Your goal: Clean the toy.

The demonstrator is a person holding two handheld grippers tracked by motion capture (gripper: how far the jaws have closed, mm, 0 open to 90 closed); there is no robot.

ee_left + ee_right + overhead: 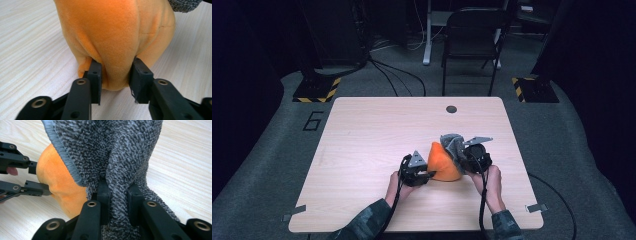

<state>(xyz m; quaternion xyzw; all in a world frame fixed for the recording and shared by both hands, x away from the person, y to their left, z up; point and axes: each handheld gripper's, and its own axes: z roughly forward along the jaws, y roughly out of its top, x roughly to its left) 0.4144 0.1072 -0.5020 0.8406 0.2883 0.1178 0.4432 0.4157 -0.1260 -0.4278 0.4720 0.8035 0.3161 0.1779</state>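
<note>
An orange fleece cloth (443,162) stands bunched up on the wooden table (362,150), right of centre near the front. A grey knitted cloth (451,141) drapes over its top and right side. My left gripper (428,175) comes in from the left, low by the table. Seen close up, my left gripper (116,75) has its pads pinching a fold of the orange cloth (112,30). My right gripper (118,195) is shut on a ridge of the grey cloth (112,150) and holds it raised over the orange cloth (62,187).
A round hole (451,109) sits near the table's far edge. Metal clips (294,212) stick out at the front corners. A dark folding chair (474,30) and cables stand on the floor beyond the table. The table's left half is bare wood.
</note>
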